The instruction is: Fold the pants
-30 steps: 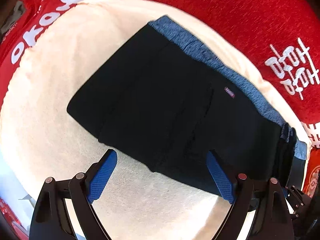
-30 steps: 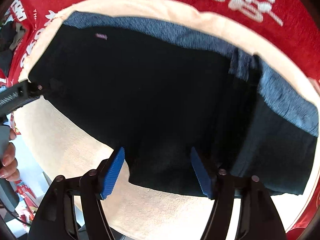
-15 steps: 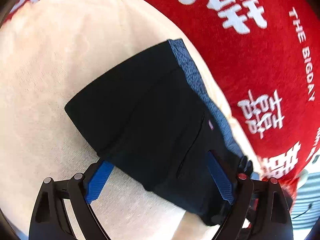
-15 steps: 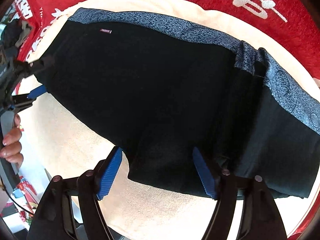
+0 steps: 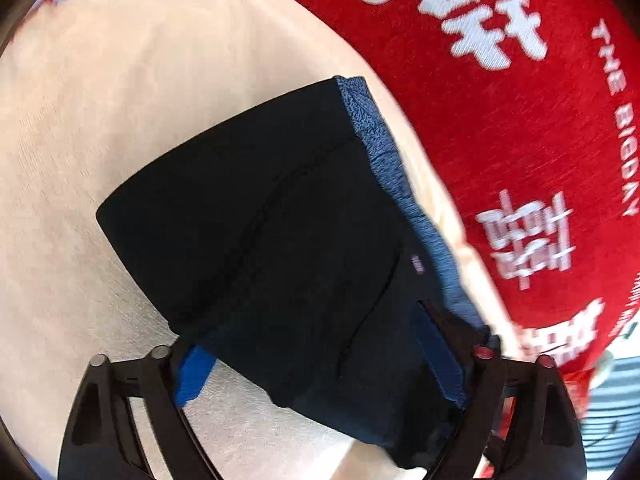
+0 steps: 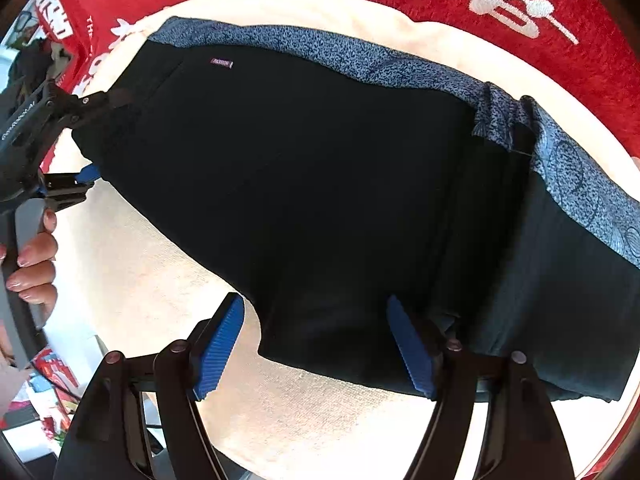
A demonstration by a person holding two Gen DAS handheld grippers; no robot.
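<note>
The left gripper (image 5: 320, 364) jaws are closing around the near edge of the folded pants (image 5: 272, 240) (contact seemingly not yet made), narrower than a second ago. The right gripper (image 6: 316, 348) jaws straddle the hem, spread wide. The pants lie on the cream towel (image 5: 100, 120).

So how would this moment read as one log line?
left tool: closing around black folded pants edge | right tool: opening over hem | cream cloth beneath
</note>
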